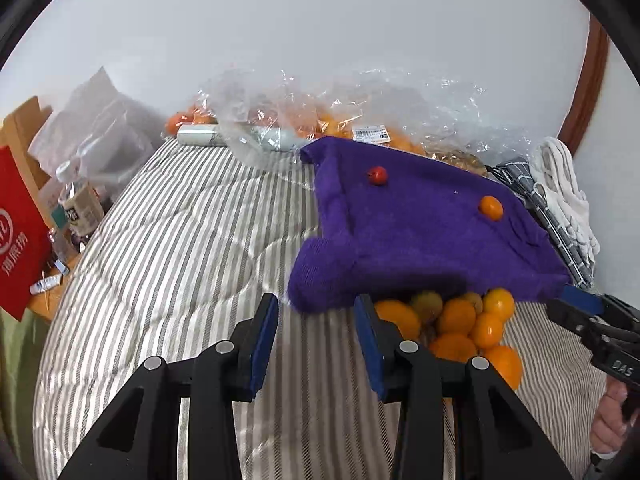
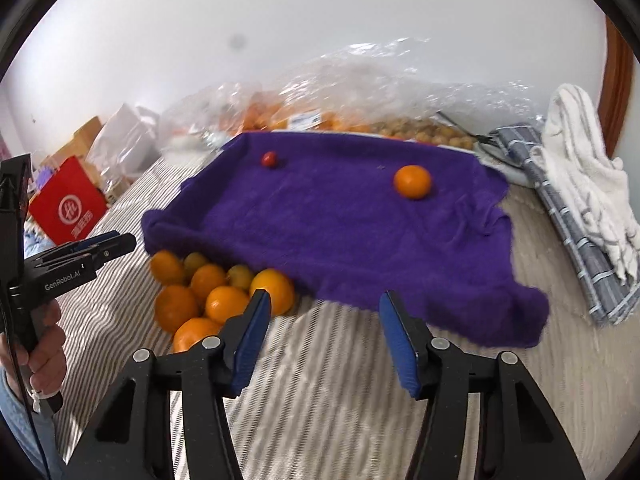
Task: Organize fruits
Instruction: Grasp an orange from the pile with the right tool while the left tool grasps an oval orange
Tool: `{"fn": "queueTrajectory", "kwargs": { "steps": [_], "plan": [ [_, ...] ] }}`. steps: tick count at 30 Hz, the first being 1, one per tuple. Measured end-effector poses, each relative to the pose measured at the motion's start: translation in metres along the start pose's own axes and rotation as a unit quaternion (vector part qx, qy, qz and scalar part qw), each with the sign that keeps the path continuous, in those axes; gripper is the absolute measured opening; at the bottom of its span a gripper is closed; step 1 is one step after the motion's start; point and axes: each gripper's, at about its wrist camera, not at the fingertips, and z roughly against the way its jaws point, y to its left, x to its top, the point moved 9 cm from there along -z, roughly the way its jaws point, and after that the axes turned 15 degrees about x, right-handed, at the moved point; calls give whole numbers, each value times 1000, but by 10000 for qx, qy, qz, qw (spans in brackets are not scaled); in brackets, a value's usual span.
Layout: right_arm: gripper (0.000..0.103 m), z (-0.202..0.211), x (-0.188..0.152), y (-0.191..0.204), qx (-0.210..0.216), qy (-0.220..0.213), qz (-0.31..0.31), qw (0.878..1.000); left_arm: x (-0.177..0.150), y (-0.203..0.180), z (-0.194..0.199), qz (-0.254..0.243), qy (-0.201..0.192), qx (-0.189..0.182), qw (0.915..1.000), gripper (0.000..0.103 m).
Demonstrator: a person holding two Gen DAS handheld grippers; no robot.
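A purple knitted cloth (image 1: 416, 232) (image 2: 344, 232) lies on a striped bed. On it sit a small red fruit (image 1: 377, 175) (image 2: 269, 159) and one orange (image 1: 491, 207) (image 2: 413, 181), apart. A pile of several oranges (image 1: 460, 328) (image 2: 212, 296) lies at the cloth's near edge, partly under it. My left gripper (image 1: 316, 316) is open and empty, just left of the pile. My right gripper (image 2: 324, 312) is open and empty, in front of the cloth's near edge, right of the pile. Each gripper shows at the edge of the other view.
Clear plastic bags of more fruit (image 1: 360, 120) (image 2: 360, 96) lie behind the cloth by the wall. Folded towels (image 1: 560, 200) (image 2: 580, 208) lie to the right. A red bag (image 1: 20, 232) (image 2: 68, 204), bottles (image 1: 78, 204) and boxes stand off the bed's left side.
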Motion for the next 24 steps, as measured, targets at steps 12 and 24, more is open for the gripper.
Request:
{"fn": "queueTrajectory", "kwargs": {
  "steps": [12,24],
  "plan": [
    [40,-50,1,7,541,411,-565,9961,-12,-11,10,-216,-183,-9,9996,42],
    [32,-34,-4,-6,525,284,-562,9966,-17,-8,-3,-218,44,134,9997,42]
  ]
}}
